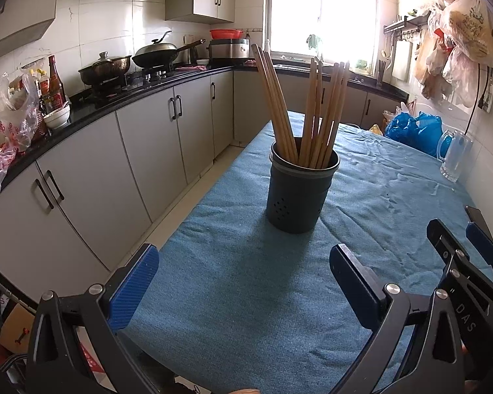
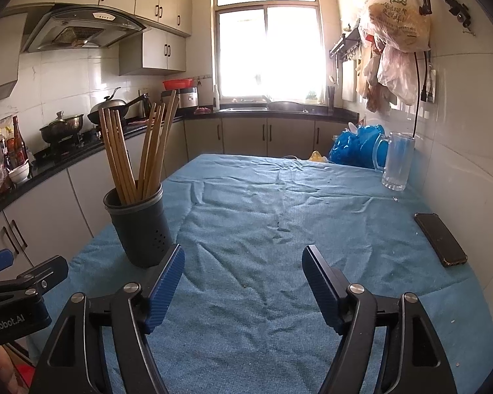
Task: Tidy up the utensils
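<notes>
The left gripper (image 1: 243, 272) is hovering over the blue tablecloth (image 1: 246, 295) with its jaws spread wide, and it is holding nothing and touching nothing. The right gripper (image 2: 243, 272) is also standing wide apart and is gripping nothing. One dark utensil holder (image 1: 297, 190) is standing upright on the cloth, just ahead of the left gripper. About ten wooden chopsticks (image 1: 312, 111) are leaning inside it; the exact number I cannot tell. One glass mug (image 2: 396, 162) and one phone (image 2: 440, 244) are lying well apart from it.
</notes>
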Motion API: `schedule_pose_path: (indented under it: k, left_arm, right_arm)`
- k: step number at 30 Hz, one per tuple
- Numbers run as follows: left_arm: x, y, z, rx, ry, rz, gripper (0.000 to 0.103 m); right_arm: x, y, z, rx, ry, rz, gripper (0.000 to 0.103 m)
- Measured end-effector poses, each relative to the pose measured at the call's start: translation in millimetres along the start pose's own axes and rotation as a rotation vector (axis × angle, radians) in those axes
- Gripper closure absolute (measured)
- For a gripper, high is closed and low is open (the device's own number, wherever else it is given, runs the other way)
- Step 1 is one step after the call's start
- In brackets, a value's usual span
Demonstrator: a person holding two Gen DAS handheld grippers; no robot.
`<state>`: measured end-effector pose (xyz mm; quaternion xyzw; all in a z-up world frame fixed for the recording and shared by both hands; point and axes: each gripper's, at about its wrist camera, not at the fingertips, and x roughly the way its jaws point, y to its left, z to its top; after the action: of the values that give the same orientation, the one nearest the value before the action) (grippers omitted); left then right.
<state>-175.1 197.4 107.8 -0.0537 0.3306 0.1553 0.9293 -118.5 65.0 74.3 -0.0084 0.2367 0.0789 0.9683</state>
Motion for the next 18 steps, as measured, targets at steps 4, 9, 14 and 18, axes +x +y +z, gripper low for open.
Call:
schedule_pose_path:
  k: [4, 9, 14, 18]
  left_arm:
    - [0.1, -0.7, -0.5, 0.0, 0.002, 0.0, 0.0]
    - [1.6, -0.2, -0.8, 0.001, 0.006, -0.009, 0.0]
    - [3.9, 3.4, -0.8, 0.001, 0.009, -0.029, 0.0]
    - [3.2, 3.0, -0.9, 0.001, 0.008, -0.043, 0.0]
  right_arm:
    - [0.0, 0.4, -0.2, -0.001, 0.001, 0.001, 0.024]
    - [0.3, 1.4, -0.5, -0.003, 0.0, 0.002, 0.024]
    - [0.5, 1.9, -0.6, -0.005, 0.0, 0.001, 0.024]
    - [0.9, 2.4, -0.8, -0.007, -0.001, -0.001, 0.024]
